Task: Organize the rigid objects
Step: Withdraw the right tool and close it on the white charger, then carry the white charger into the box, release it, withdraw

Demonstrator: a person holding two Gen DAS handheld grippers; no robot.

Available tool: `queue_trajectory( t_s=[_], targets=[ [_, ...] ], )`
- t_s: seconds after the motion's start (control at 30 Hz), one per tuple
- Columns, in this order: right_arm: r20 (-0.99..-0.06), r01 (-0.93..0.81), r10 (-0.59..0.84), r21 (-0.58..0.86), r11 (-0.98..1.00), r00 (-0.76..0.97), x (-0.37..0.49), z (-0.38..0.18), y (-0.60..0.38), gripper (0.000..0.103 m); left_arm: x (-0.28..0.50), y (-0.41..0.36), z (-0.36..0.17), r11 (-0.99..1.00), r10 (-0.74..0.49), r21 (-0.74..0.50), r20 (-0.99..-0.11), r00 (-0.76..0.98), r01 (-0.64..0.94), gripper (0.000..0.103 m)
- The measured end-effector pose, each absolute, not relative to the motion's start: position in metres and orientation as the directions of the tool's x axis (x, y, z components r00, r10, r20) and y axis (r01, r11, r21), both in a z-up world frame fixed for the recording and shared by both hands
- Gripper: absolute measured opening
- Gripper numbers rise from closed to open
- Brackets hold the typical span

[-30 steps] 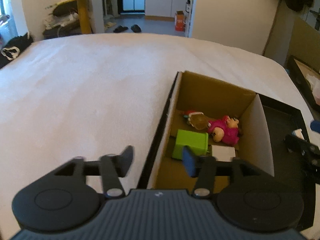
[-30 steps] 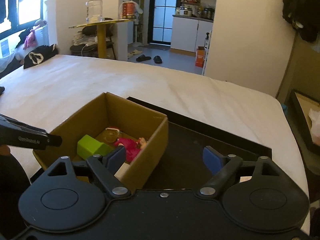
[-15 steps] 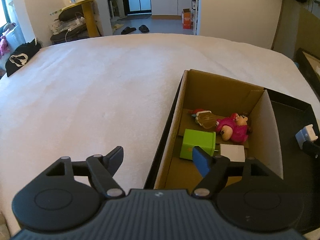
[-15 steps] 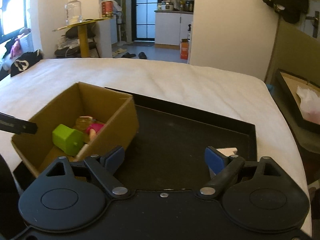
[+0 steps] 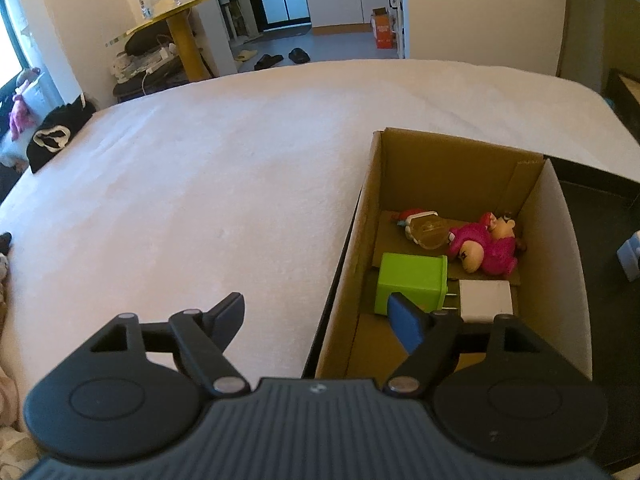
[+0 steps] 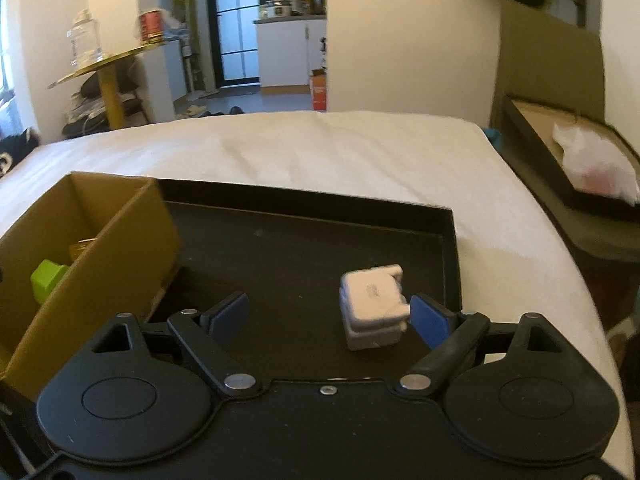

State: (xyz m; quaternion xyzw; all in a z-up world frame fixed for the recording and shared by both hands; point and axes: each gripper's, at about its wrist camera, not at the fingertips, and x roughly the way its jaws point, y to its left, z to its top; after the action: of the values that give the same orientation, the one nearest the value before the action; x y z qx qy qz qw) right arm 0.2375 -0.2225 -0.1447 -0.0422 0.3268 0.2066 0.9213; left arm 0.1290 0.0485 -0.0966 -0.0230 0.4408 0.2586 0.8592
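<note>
A cardboard box (image 5: 452,160) stands in the left end of a black tray (image 6: 304,240) on the white bed. In the box lie a green plug cube (image 5: 412,282), a white plug cube (image 5: 485,305), a pink toy figure (image 5: 486,250) and a small amber-capped toy (image 5: 424,229). My left gripper (image 5: 318,312) hovers over the box's near left wall; its jaws are opening and hold nothing. On the tray floor sits a white adapter block (image 6: 372,308). My right gripper (image 6: 330,312) is open, low over the tray, and the adapter lies between its fingers, close to the right one.
The box's right wall (image 6: 100,264) stands left of the right gripper. The tray's far rim (image 6: 304,196) and right rim (image 6: 456,256) bound the floor. Past the bed's right edge a dark box (image 6: 560,176) holds a white bag. A black cloth (image 5: 52,140) lies at the bed's far left.
The left jaws have spread wider over the box's edge. The right gripper has swung right and lower across the tray, and the white adapter now lies between its fingers.
</note>
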Motion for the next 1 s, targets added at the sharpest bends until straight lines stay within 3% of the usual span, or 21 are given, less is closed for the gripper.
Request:
queue_trajectory(
  t_s=[0.5,0.57,0.6,0.63,1.0],
  targets=[
    [-0.621,-0.374,0.322,0.051,0.926,0.714,0.267,-0.174,-0.228,0.087,0.133,0.043,-0.097,0.853,0.461,0.239,-0.76,0.458,-0.463,0.077],
    [-0.624,-0.38,0.327,0.052,0.924,0.71,0.27,-0.177,-0.226,0.075,0.133,0.043,-0.098,0.854,0.461,0.239,-0.759,0.459,-0.463,0.077],
    [-0.631,-0.39,0.338,0.061,0.919,0.698,0.271,-0.178,-0.226,0.053,0.132,0.043,-0.097,0.854,0.461,0.238,-0.759,0.46,-0.463,0.077],
    [-0.64,-0.386,0.323,0.045,0.921,0.697,0.271,-0.179,-0.225,0.043,0.133,0.043,-0.097,0.853,0.462,0.237,-0.758,0.46,-0.465,0.077],
    [-0.637,-0.411,0.338,0.036,0.911,0.692,0.249,-0.16,-0.227,0.043,0.129,0.045,-0.095,0.864,0.435,0.199,-0.757,0.487,-0.463,0.077]
  ],
)
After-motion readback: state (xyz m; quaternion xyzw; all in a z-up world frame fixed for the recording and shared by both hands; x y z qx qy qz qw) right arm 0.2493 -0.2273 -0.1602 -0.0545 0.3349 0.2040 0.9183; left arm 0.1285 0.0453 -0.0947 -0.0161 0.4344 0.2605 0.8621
